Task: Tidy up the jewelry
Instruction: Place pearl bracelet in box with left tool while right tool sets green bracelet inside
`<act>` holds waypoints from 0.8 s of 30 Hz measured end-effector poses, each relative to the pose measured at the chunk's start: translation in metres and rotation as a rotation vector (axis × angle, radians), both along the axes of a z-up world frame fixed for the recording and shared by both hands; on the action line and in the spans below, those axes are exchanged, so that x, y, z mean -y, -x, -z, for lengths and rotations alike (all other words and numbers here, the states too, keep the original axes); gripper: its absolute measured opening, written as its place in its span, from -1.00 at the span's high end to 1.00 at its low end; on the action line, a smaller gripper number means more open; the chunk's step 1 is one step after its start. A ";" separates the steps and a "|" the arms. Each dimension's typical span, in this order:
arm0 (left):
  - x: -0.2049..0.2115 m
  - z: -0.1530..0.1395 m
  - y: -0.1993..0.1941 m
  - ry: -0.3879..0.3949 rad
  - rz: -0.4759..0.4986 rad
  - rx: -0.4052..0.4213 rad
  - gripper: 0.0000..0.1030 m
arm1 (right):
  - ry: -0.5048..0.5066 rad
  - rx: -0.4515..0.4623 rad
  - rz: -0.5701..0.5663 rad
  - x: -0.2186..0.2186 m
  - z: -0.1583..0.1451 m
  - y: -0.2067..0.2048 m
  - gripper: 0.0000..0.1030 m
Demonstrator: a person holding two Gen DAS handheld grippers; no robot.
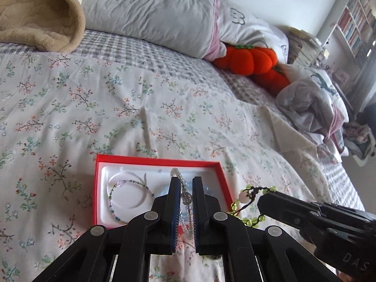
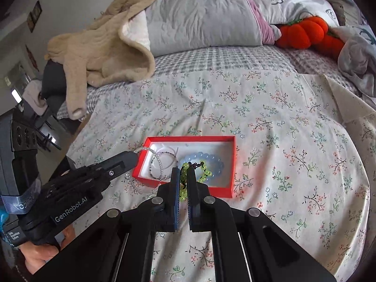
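A red box [image 1: 98,183] [image 2: 231,164] with a white insert lies on the floral bedspread. In it lie a thin dark-beaded bracelet [image 1: 115,197] [image 2: 155,164] and a pale blue bead bracelet [image 2: 216,162]. My left gripper [image 1: 185,183] is shut on a clear bead bracelet [image 1: 186,199] over the box's near edge; it also shows in the right wrist view [image 2: 135,158]. My right gripper [image 2: 184,171] is shut on a green bead bracelet [image 2: 204,172] [image 1: 249,221], held over the box's near side.
Grey pillows [image 2: 199,16], a beige blanket [image 2: 98,54] and orange plush pumpkins [image 2: 305,33] lie at the head of the bed. A crumpled cloth [image 1: 310,103] lies at the right. Bookshelves [image 1: 357,16] stand beyond the bed.
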State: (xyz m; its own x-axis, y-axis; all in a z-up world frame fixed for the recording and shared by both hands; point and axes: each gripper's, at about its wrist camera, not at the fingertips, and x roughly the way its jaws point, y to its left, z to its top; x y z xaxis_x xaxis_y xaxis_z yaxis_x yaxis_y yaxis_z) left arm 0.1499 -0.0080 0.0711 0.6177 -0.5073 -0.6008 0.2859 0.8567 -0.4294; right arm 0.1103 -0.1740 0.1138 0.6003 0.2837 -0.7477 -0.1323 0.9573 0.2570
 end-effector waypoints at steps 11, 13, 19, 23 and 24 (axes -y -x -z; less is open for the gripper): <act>-0.020 0.055 -0.029 -0.067 -0.099 -0.115 0.92 | 0.026 -0.034 -0.015 -0.006 0.018 -0.030 0.89; -0.021 0.058 -0.031 -0.080 -0.099 -0.118 0.92 | 0.023 -0.047 -0.024 -0.012 0.022 -0.036 0.90; -0.021 0.064 -0.036 -0.132 -0.109 -0.137 0.91 | 0.013 -0.079 -0.058 -0.033 0.037 -0.055 0.89; -0.022 0.062 -0.036 -0.157 -0.105 -0.132 0.91 | 0.061 -0.137 0.000 -0.026 0.056 -0.068 0.89; -0.022 0.062 -0.036 -0.162 -0.102 -0.132 0.91 | 0.063 -0.145 0.010 -0.022 0.060 -0.068 0.89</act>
